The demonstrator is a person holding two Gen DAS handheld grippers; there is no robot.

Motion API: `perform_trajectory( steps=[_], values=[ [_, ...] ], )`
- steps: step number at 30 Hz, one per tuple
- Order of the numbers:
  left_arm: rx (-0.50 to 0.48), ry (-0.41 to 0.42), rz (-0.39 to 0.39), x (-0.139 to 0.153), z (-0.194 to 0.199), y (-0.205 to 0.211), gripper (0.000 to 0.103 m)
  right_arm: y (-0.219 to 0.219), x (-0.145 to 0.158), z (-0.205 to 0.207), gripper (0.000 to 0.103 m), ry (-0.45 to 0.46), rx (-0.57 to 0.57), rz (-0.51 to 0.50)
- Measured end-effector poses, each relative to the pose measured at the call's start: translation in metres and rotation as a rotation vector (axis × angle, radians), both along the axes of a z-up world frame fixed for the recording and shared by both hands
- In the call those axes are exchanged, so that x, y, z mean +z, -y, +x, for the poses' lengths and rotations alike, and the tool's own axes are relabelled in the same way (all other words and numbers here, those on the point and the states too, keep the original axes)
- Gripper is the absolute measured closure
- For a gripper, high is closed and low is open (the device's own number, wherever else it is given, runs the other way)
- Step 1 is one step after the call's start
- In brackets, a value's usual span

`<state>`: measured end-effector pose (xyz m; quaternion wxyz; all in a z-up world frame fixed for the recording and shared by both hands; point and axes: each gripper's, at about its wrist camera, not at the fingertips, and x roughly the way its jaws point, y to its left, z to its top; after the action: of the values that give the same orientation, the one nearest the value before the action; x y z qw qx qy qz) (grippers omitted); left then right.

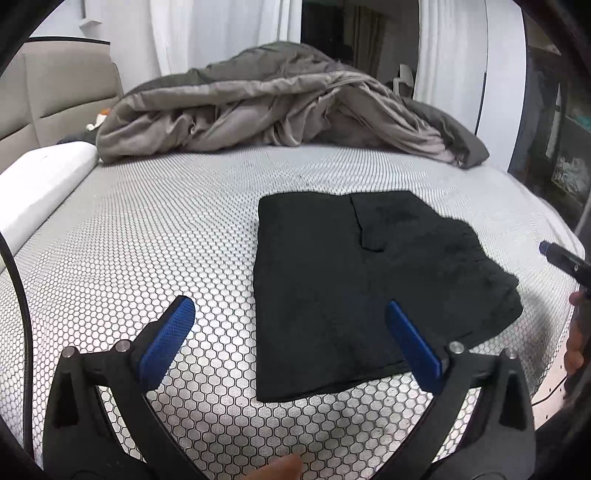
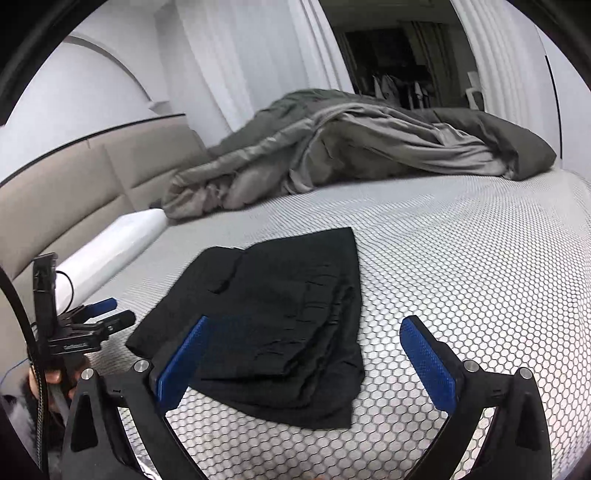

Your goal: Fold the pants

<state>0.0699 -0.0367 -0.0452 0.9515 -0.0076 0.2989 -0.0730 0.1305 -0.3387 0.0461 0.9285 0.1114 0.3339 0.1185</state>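
A: In the left wrist view, the left tool point(image 1: 290, 334) stands wide apart and grasps nothing. Only the honeycomb-patterned bed sheet point(image 1: 155, 236) and the near edge of the cloth show between its blue pads point(image 1: 168, 338). The black pants point(image 1: 354, 280) lie flat on the sheet as a compact rectangle, to the right of centre.

B: So which step is this?

A: I judge the folding is almost finished, or finished: the pants are already in layers and both tools are off them. The next move, if any, calls for one more fold or for pressing the stack flat, and for that a tool must come down again to an edge.

B: And the right wrist view?

A: The right tool point(image 2: 304, 360) is also released, with nothing between its pads point(image 2: 428, 363). The pants point(image 2: 273, 325) lie just in front, and stacked edges show at their right side. At far left, the left tool point(image 2: 99, 314) is held in a hand point(image 2: 55, 376).

B: The room?

A: A bedroom. A crumpled grey duvet point(image 2: 362, 147) lies at the far side, a beige padded headboard point(image 2: 74, 184) on the left, and a white pillow point(image 2: 118, 243), I think, though it is blurred. White curtains point(image 1: 221, 33) hang behind.
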Motion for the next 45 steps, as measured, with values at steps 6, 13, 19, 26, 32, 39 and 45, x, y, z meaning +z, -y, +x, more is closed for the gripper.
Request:
perform_trajectory(
  steps=[6,13,19,26,32,39,45],
  values=[
    [0.003,0.034,-0.008,0.008,-0.007,0.003,0.001,-0.006,0.003,-0.002,0.0,0.066,-0.011,0.0],
    [-0.033,0.027,-0.027,0.002,0.001,0.005,0.001,-0.02,0.004,0.006,0.0,0.047,0.018,-0.009],
    [-0.007,0.011,-0.043,-0.002,0.009,0.0,0.001,-0.026,0.004,0.006,0.0,0.051,0.031,-0.016],
    [0.021,-0.006,-0.058,-0.006,0.014,-0.006,0.001,-0.026,0.002,0.008,0.0,0.048,0.005,-0.029],
    [0.029,0.007,-0.049,-0.005,0.013,-0.004,0.001,-0.025,0.0,0.011,0.0,0.04,-0.012,-0.039],
    [0.032,0.018,-0.038,-0.003,0.01,-0.001,0.001,-0.023,-0.001,0.012,0.0,0.041,-0.011,-0.042],
    [0.036,0.023,-0.038,-0.003,0.009,0.0,0.001,-0.023,-0.001,0.012,0.0,0.041,-0.01,-0.044]
  ],
)
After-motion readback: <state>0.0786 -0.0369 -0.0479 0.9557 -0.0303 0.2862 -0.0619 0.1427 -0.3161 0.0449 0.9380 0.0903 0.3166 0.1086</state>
